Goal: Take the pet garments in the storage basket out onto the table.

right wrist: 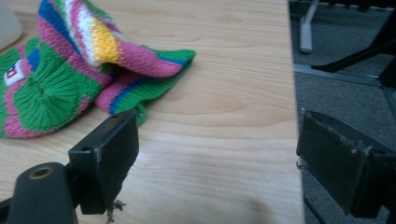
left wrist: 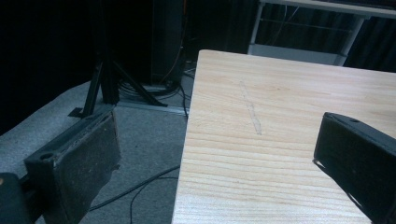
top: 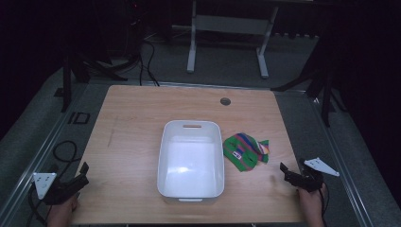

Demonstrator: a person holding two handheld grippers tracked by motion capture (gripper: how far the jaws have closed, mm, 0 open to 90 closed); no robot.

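- Waiting at the near edge of the light wooden table (top: 127, 142), both tools sit idle, so I judge the work has not begun: nothing is held yet.
- Lying just right of the white rectangular plastic tub (top: 191, 160), apart from its wall or barely brushing it, the crumpled striped knitted hat in green, pink and blue (top: 246, 150) looks like the thing to be moved, probably into that tub.
- Resting near the table's right front corner, the right gripper (top: 289, 173) has its jaws spread wide; in the right gripper view the hat (right wrist: 70, 70) lies just ahead of the left jaw, not touching.
- Hanging at the left front corner, the left gripper (top: 80, 176) also stands with jaws apart, straddling the table edge over grey floor.
- Reaching forward, the right tool would need to close on a raised fold of knit.
- Showing dimly, the tub's inside looks empty; the hat's small white label is unreadable, and its underside is hidden.
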